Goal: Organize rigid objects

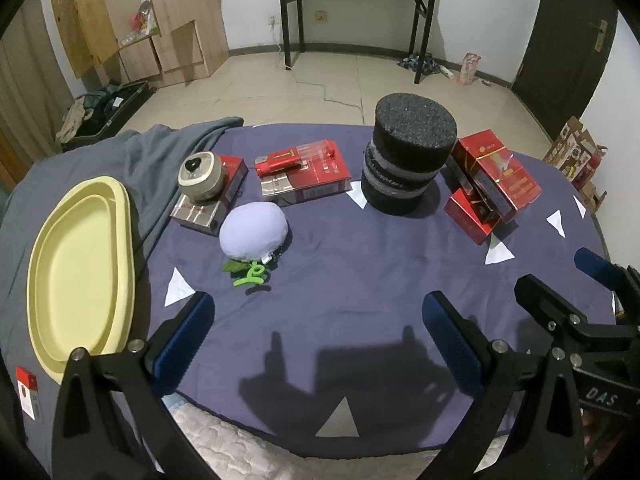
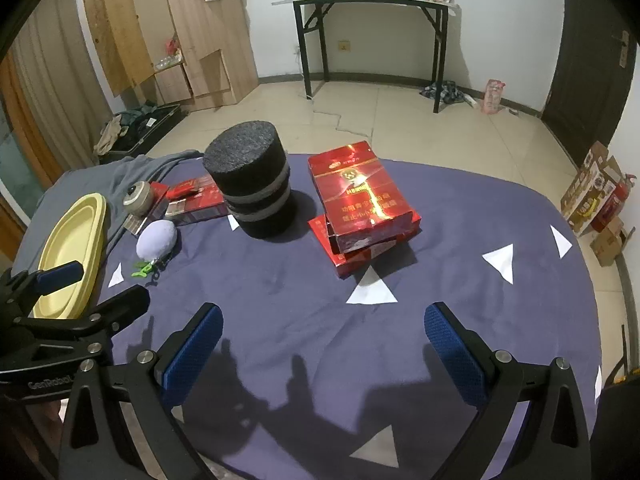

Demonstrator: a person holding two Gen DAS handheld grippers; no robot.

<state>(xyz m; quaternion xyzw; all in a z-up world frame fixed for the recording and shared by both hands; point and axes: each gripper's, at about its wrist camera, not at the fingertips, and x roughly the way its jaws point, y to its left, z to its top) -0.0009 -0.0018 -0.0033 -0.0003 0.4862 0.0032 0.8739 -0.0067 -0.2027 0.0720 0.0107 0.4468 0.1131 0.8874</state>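
On the purple cloth stand a black foam cylinder [image 1: 408, 156] [image 2: 252, 192], two stacked red boxes [image 1: 492, 184] [image 2: 360, 208] to its right, and a red box with a red tool on top [image 1: 304, 172] [image 2: 196, 196] to its left. A round beige tin [image 1: 200, 176] [image 2: 138, 198] sits on another red box. A lilac plush with a green clip [image 1: 254, 232] [image 2: 156, 240] lies nearer. The empty yellow tray [image 1: 76, 268] [image 2: 68, 256] is at the left. My left gripper [image 1: 316, 320] [image 2: 100, 284] and right gripper [image 2: 324, 328] [image 1: 560, 272] both hover open and empty over the near cloth.
A grey blanket [image 1: 160, 152] bunches behind the tray. A small red card [image 1: 26, 392] lies at the near left. Beyond the table are a black folding table [image 1: 352, 12], wooden cabinets [image 1: 160, 28], a dark door [image 1: 572, 32] and cardboard boxes [image 2: 596, 200] on the floor.
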